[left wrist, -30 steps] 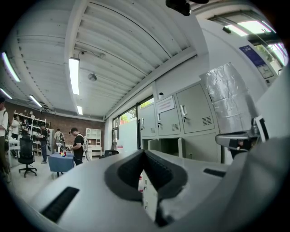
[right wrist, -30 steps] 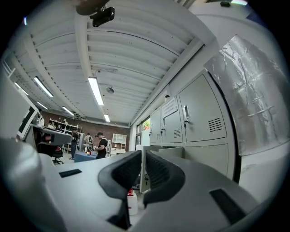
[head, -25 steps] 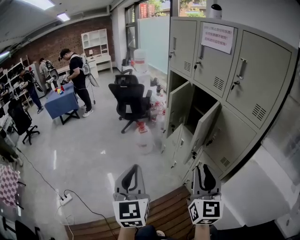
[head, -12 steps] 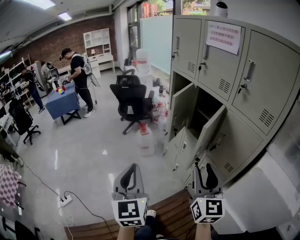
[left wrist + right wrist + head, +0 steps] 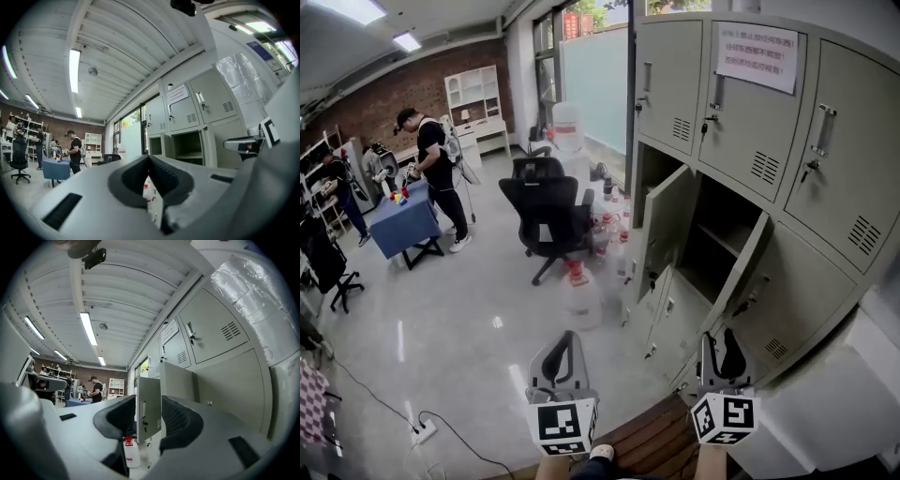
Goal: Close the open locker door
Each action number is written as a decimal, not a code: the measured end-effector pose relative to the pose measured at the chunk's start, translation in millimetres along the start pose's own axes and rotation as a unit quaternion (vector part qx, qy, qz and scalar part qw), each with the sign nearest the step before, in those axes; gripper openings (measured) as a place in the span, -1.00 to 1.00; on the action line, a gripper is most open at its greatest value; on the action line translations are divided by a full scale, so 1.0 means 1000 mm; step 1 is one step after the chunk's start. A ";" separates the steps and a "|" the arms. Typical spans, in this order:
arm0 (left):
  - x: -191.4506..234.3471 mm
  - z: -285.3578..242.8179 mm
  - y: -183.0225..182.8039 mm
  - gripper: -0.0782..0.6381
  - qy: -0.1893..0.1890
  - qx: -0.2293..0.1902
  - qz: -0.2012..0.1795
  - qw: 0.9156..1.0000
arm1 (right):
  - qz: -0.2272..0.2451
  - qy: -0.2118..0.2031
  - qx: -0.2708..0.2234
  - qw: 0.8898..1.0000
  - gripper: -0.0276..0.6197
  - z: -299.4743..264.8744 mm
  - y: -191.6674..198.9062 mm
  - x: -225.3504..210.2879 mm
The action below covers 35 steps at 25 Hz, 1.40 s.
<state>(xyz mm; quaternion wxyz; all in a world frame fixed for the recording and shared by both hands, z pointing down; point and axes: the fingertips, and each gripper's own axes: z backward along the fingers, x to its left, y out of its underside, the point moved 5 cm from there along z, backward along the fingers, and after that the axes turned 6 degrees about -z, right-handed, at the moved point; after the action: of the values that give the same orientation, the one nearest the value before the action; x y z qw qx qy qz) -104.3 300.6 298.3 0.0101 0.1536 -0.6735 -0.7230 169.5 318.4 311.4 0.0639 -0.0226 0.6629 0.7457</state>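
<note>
Right gripper (image 5: pixel 722 339), jaws just opened wide and empty, hangs near the nearer open locker door (image 5: pixel 741 272); we'd press a jaw flat against its outer face by the free edge, swinging it home, left gripper (image 5: pixel 569 339) pinched shut alongside.

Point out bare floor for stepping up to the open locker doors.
Bare floor stretches between the blue table, office chair and power strip. Crowded: water jug and bottles stand before the open locker doors.
</note>
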 end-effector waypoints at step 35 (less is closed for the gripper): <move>0.014 -0.122 0.036 -0.78 0.084 0.013 0.022 0.996 | -0.004 0.076 0.082 0.994 -0.43 -0.082 0.076 -0.034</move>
<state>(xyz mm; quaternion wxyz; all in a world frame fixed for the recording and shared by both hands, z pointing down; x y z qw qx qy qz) -95.8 175.9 325.5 0.0804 0.1990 -0.6825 -0.6987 189.3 226.8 380.8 0.0175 -0.0765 0.7243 0.6850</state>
